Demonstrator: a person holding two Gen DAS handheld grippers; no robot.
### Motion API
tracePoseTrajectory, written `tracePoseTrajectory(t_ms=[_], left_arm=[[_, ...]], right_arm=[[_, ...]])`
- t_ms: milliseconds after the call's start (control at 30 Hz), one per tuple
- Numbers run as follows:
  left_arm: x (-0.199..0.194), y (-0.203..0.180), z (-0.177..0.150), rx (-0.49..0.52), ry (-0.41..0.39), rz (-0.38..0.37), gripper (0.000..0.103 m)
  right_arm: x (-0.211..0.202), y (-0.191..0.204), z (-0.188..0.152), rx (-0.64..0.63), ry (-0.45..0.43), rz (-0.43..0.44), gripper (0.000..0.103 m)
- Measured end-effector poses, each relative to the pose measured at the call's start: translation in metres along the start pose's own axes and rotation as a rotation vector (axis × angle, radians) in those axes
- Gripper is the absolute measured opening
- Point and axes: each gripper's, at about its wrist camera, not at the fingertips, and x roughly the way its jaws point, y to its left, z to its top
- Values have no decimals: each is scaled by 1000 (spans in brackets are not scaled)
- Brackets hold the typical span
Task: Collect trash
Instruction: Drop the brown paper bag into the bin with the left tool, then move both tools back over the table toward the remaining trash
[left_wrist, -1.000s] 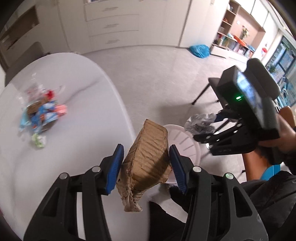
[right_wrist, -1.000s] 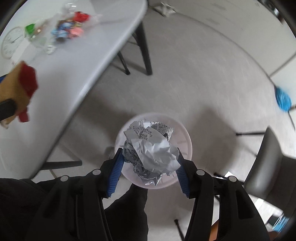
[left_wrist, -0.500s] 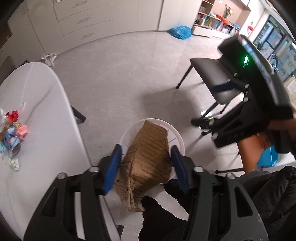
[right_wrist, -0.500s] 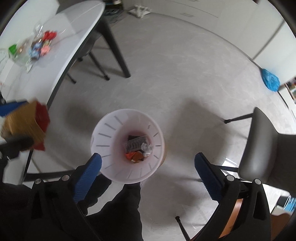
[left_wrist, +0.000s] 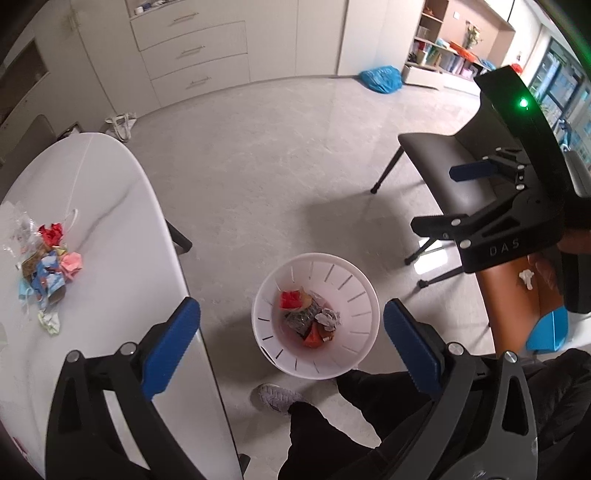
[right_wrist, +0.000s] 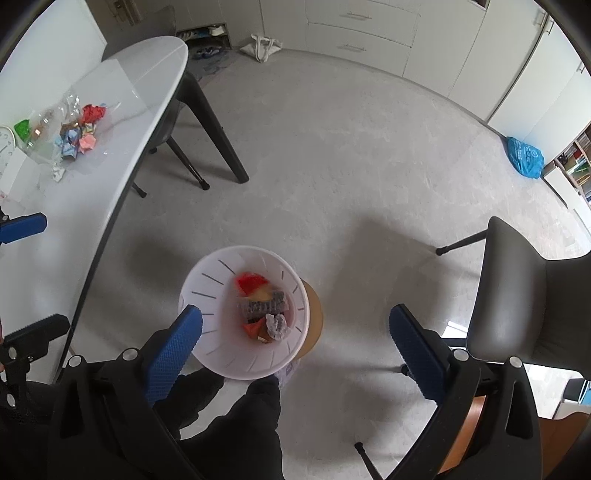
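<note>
A round white plastic wastebasket with slotted walls (left_wrist: 354, 288) (right_wrist: 210, 288) stands upright on the grey floor, mouth facing up, just beside the edge of the white oval table (left_wrist: 110, 206) (right_wrist: 74, 229). One basket is in view. At its bottom lie several crumpled scraps of trash (left_wrist: 308, 317) (right_wrist: 264, 308): two red pieces, a grey printed wad, a white paper ball and something yellowish; an exact count cannot be told. The left gripper (left_wrist: 291, 343) hangs above with its blue-padded jaws spread wide and bare, having just been opening, the basket between them below. The right gripper (right_wrist: 295, 345) also stands wide apart, nothing between its pads. In the left wrist view, a second heap of bright wrappers (left_wrist: 48, 266) (right_wrist: 70, 136) sits on the table at nine o'clock from the basket. One dark grey chair (right_wrist: 517, 295) stands at three o'clock in the right wrist view.
</note>
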Motion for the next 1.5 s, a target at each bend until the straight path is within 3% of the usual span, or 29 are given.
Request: tracePoseTrajectory(t_ms=[267,600,900,1200,1500], left_arm=[[-16,16,-8,-39,-36,36,95],[-47,72,-33,-180,-74,137,95],[-65,117,-61,-280,-85,204,95],[-61,183,-83,-423,-81,258,95],[-29,261,-84,-537,-54,316,95]], right_arm=[[-10,21,7,-35,-30,11,100],[-31,72,27,-96,-108,63,100],[-36,116,41,-156,-127,99,100],[-39,153,56,-189,-132,132,100],[-29,186,78,-206,-115,153,100]])
